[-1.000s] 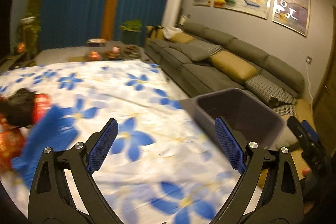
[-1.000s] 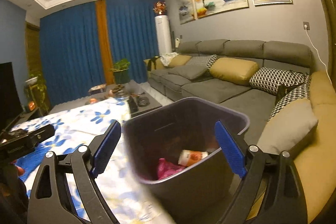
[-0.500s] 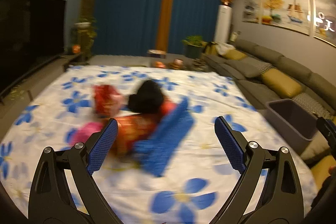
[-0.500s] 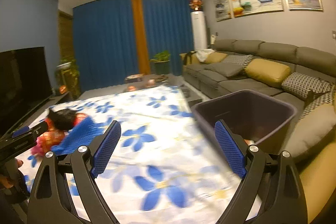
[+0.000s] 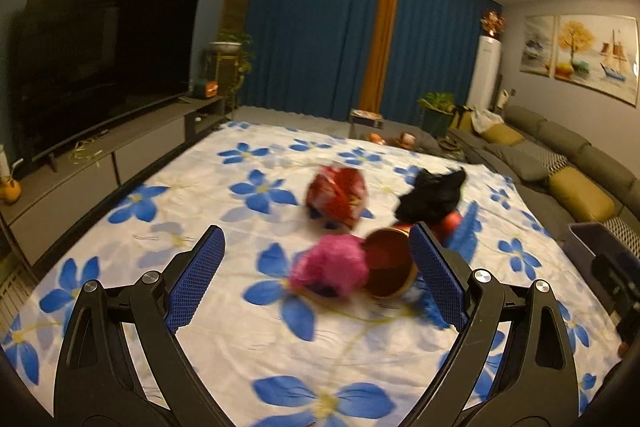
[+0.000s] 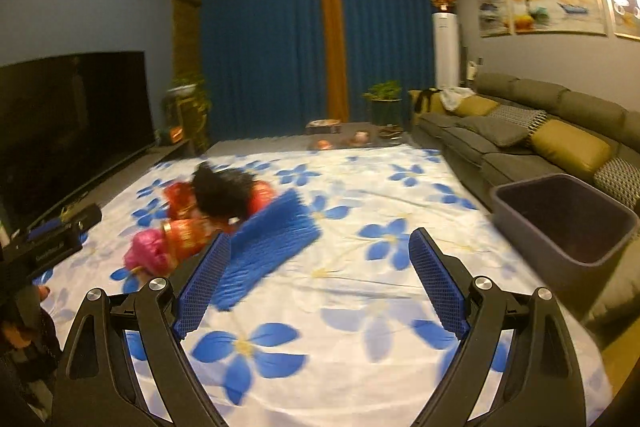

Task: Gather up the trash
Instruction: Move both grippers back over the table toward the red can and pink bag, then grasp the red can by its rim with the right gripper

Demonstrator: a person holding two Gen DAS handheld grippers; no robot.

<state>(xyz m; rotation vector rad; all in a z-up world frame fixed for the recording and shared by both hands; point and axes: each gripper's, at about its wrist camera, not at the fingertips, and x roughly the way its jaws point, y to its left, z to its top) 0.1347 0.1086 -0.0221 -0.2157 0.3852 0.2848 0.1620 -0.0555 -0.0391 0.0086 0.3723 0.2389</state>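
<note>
On floral cloth point(image 5: 248, 327), crinkled pink wrapper point(image 5: 330, 267) — both tongs point(image 5: 316, 283) point(image 6: 320, 281) wide, empty.

Both wrist views look low across the floral sheet point(image 5: 256, 311), sharing the trash pile point(image 6: 208, 211)

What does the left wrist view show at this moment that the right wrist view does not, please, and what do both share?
Only the left wrist view shows the open left gripper head-on, with the pink wad and the red-and-gold tube between its spread fingers. Only the right wrist view shows the open right gripper, the whole rim of the grey bin and the full blue brush-like mat. Both show the black bag, the trash pile, the floral sheet, the television and the sofa.
</note>
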